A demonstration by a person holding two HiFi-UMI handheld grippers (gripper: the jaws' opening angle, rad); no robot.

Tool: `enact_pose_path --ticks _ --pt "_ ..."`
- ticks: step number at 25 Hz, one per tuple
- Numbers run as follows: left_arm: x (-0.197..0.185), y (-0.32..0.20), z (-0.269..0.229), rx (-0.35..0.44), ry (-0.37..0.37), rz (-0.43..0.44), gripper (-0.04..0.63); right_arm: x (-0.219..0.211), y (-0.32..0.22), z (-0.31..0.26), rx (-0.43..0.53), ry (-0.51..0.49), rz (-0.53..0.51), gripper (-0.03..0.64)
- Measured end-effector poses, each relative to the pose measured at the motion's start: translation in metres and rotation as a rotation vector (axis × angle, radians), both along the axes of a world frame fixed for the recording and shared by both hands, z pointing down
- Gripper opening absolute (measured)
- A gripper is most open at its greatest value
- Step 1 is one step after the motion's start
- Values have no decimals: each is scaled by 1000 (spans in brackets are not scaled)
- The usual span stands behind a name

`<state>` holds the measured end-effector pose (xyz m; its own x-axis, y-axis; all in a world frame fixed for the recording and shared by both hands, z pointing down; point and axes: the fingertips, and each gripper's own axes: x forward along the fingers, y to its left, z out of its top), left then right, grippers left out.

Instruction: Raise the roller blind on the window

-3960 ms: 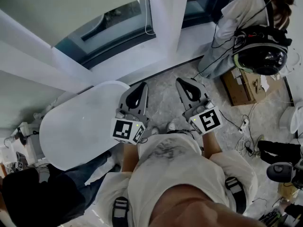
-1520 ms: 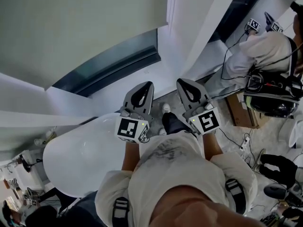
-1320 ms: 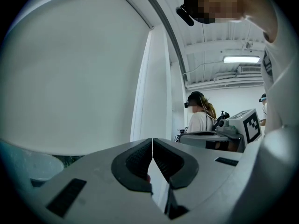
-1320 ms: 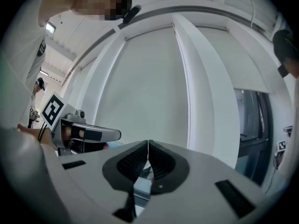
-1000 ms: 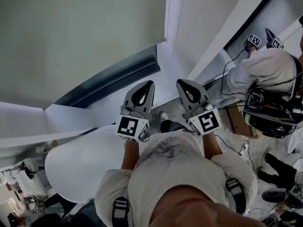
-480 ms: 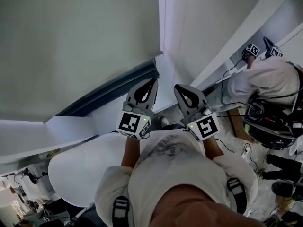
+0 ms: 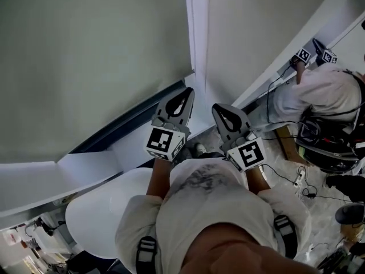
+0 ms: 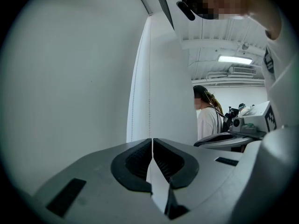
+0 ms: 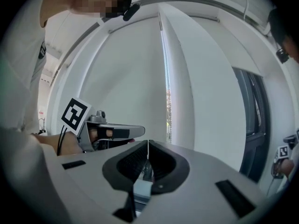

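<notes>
The grey-green roller blind (image 7: 85, 56) hangs down over the window and fills the upper left of the head view. A white upright frame post (image 7: 197, 33) runs beside it. In the left gripper view the blind (image 8: 70, 78) is close ahead, with a thin bead chain (image 8: 135, 101) hanging along its right edge. My left gripper (image 7: 187, 91) is shut and empty, pointing at the foot of the post. The right gripper (image 7: 219, 107) is shut and empty beside it. The left gripper view shows its jaws (image 8: 152, 140) pressed together; the right gripper (image 9: 148, 143) looks the same.
A dark window frame and white sill (image 7: 131, 124) run below the blind. A white oval table (image 7: 108, 210) stands at my lower left. Another person (image 7: 319, 96) crouches at the right with dark gear (image 7: 331, 147) and cables (image 7: 296, 176) on the floor.
I have stepped closer to the window and the view has tilted up, so the blind fills more of it. Both grippers rose slightly toward the post, the left one more. Both stayed shut.
</notes>
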<state>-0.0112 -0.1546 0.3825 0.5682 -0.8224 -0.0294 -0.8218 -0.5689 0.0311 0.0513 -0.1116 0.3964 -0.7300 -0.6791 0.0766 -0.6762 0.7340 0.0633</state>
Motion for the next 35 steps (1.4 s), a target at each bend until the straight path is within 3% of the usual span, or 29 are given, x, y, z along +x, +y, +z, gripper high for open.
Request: enact_pose_path --ticks 10,15,23,30,33,35 --pt "11 -33 2 5 11 91 15 2 -7 10 -28 26 50 63" --pt "25 -43 -1 15 17 158 94 5 -9 12 -33 40 74 63" --pt "50 -56 7 6 24 217 109 18 -8 18 -38 49 113 63" --pt "53 -67 14 -7 14 233 79 19 -5 6 5 35 138 63" --pt "56 -70 21 -14 10 238 13 21 -4 10 -5 45 140 63" --pt "56 -69 22 -21 22 248 9 22 -2 11 -23 62 139 63"
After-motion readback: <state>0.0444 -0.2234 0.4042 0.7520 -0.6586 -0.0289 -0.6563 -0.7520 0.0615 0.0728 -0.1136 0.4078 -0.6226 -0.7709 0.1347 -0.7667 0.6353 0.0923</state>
